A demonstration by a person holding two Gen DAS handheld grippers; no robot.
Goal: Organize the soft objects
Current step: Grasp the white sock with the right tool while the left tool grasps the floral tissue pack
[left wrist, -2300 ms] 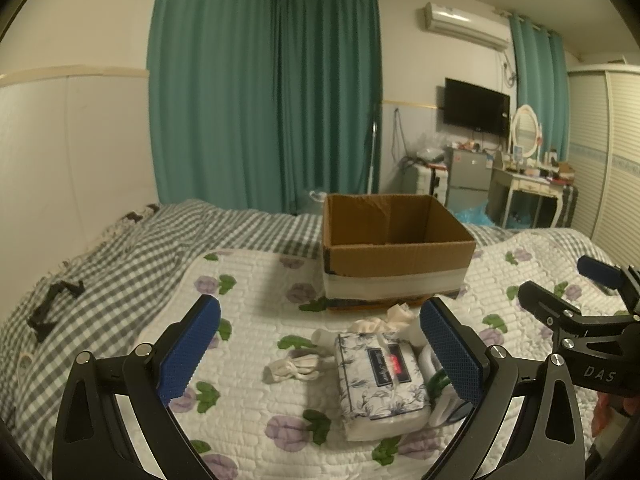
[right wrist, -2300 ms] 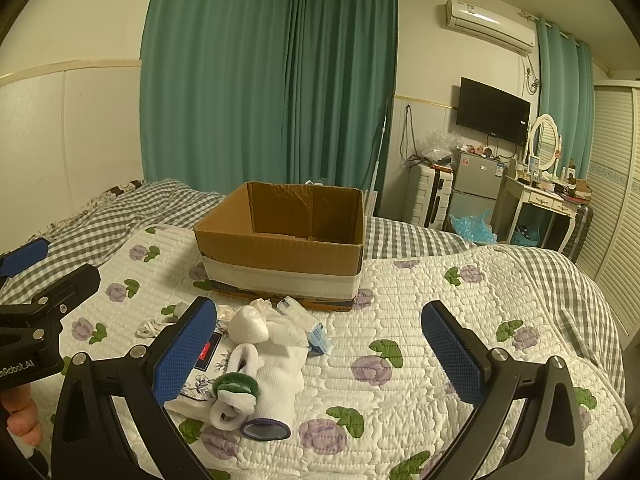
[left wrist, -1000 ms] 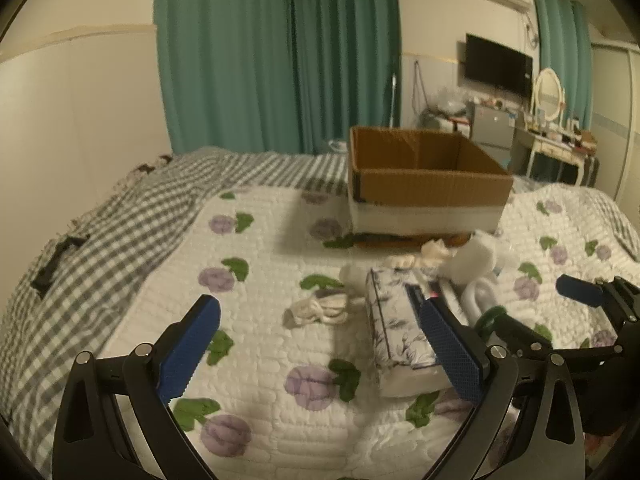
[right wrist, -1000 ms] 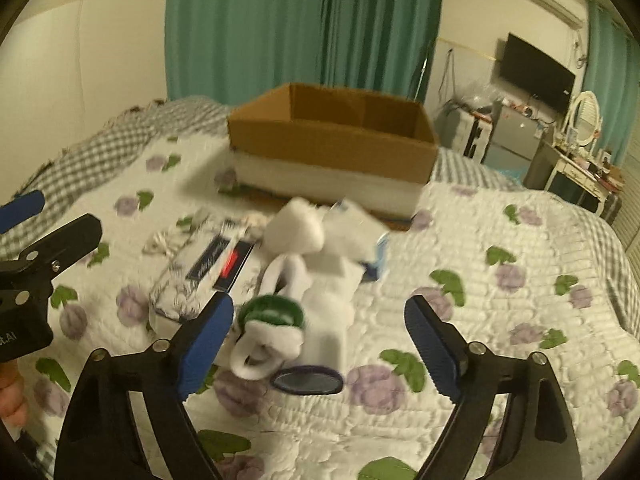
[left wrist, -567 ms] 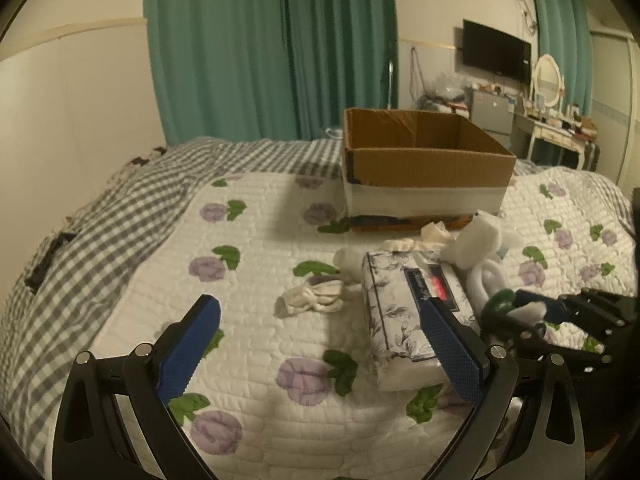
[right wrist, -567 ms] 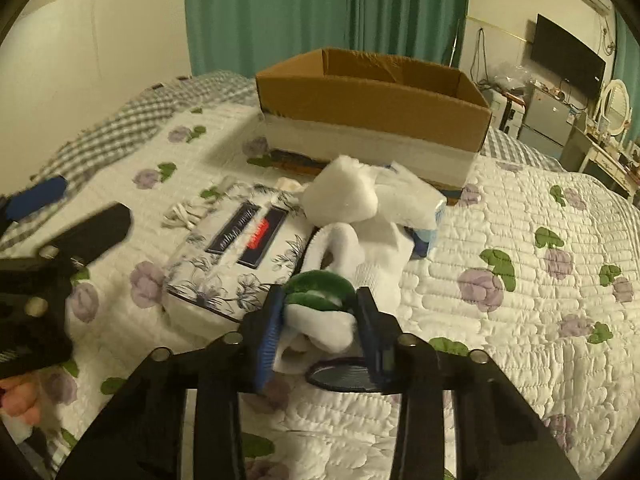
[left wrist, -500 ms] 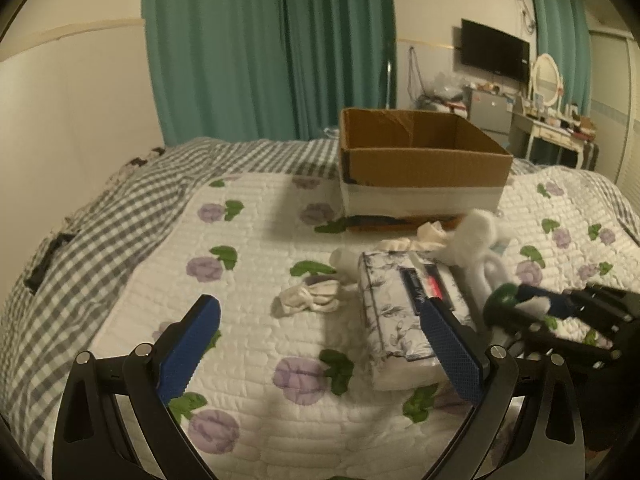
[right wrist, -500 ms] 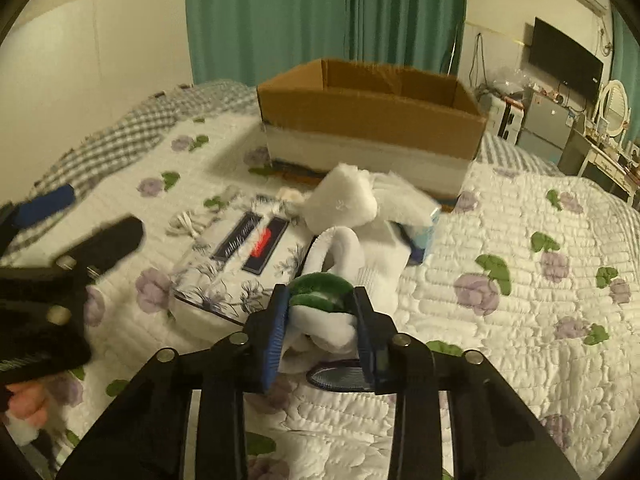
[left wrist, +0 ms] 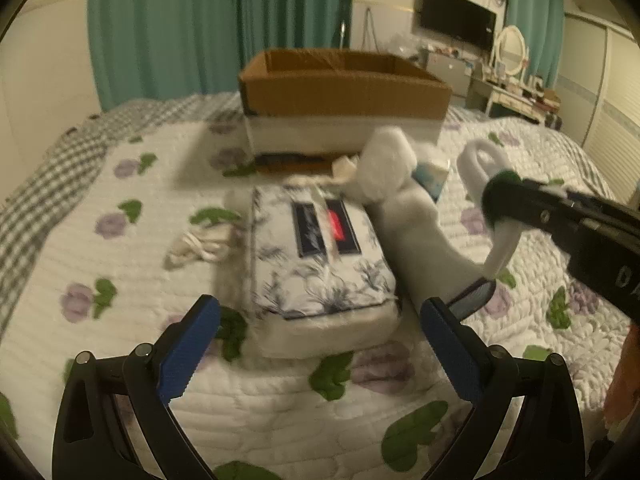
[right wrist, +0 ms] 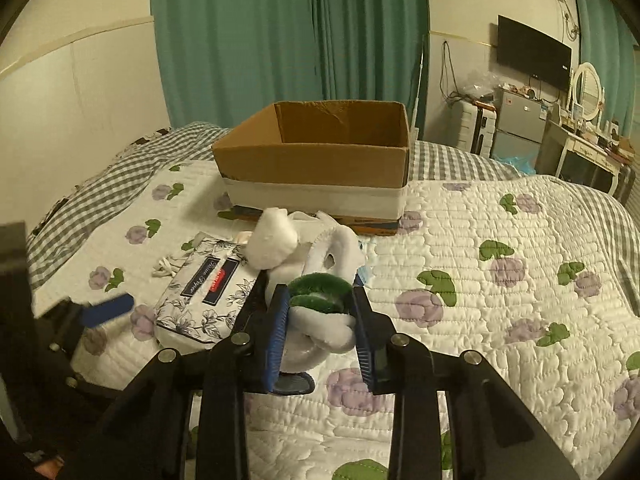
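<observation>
My right gripper is shut on a white plush toy with a green end and holds it lifted off the quilt; it also shows in the left wrist view, hanging from the right gripper. My left gripper is open and empty, just in front of a floral tissue pack, which also shows in the right wrist view. An open cardboard box stands behind the pile. A small white cloth lies left of the pack.
Everything lies on a white flower-print quilt over a grey checked bedspread. A dark oval piece lies under the toy. Green curtains, a wall at left, and a fridge, TV and dressing table at far right.
My right gripper shut on the plush toy's green end and lifted it. My left gripper moved in close to the tissue pack.
</observation>
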